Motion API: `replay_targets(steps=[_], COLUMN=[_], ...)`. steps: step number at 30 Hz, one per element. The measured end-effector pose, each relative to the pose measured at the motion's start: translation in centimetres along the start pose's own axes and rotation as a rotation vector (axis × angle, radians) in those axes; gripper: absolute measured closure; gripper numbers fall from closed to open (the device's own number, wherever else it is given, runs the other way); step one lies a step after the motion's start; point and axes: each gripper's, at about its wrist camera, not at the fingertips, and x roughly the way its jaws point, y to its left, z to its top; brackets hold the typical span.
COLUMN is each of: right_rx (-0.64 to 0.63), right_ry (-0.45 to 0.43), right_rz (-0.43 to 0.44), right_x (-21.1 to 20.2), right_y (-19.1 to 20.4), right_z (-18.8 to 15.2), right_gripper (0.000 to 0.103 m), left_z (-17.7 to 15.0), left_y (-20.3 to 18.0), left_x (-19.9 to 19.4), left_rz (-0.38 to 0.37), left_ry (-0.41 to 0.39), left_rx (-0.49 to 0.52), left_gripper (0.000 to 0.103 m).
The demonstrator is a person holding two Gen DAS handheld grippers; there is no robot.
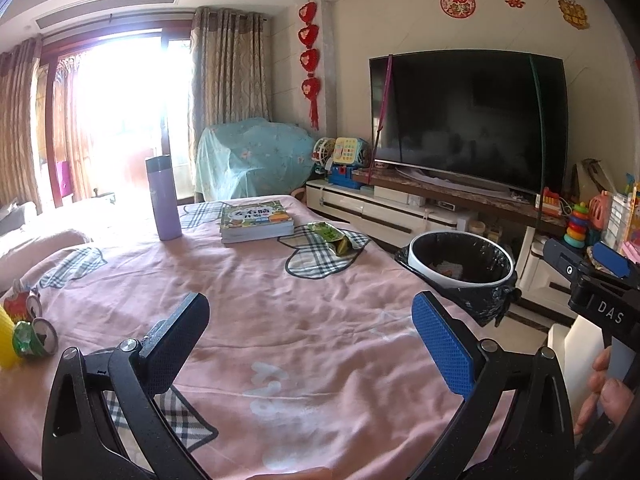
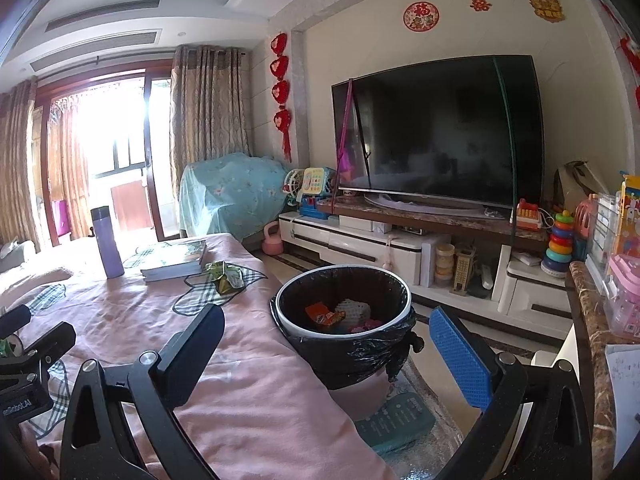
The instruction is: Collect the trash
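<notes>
A white trash bin lined with a black bag stands beside the pink-covered table, with wrappers inside. A green snack wrapper lies on the cloth near the books. At the table's left edge lie a crushed green can, a red can and a yellow object. My left gripper is open over the cloth, holding nothing. Over the table edge next to the bin, my right gripper hangs open and empty; it also shows from the side, right gripper.
A purple flask and a stack of books stand on the far part of the table. A TV on a low white cabinet with toys is behind the bin. A marble-topped counter is at right.
</notes>
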Motion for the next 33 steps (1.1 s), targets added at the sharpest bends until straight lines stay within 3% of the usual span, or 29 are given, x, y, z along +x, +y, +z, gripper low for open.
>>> replay_targets(steps=[33], right_rx=[0.001], right_ry=[-0.007], right_rz=[0.017], right_x=[-0.24], right_y=[0.17], right_z=[0.07], right_gripper=[0.0], left_z=[-0.02], left_y=[-0.07], left_x=[-0.23], left_rz=[-0.001], left_ry=[-0.007], left_rx=[-0.01], left_gripper=[0.0])
